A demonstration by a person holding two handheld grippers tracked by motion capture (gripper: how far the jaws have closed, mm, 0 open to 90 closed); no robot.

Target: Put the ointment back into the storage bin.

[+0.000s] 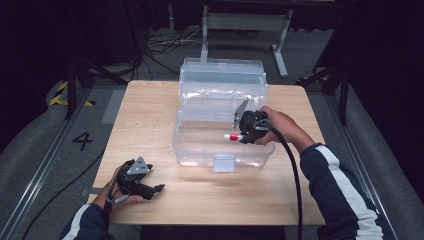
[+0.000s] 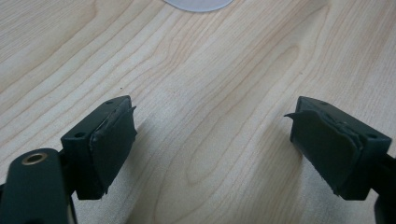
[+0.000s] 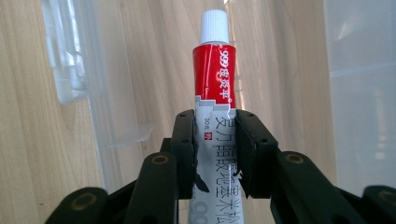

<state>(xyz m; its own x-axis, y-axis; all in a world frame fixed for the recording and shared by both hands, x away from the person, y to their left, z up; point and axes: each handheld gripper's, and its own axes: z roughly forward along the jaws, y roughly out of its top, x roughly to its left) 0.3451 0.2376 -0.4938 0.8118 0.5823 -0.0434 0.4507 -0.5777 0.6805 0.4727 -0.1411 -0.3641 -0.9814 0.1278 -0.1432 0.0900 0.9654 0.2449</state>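
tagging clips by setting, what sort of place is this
Likely a lab or recording studio: a lone wooden table on grey carpet, dark curtains around, loose cables and yellow-black floor tape behind.

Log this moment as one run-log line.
right gripper: shut on red-and-white tube | over clear plastic box | left gripper: open, above wooden table

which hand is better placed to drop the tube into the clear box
Right. The right gripper is already shut on the tube and sits over the open clear box. The left gripper rests open near the table edge, holding nothing.
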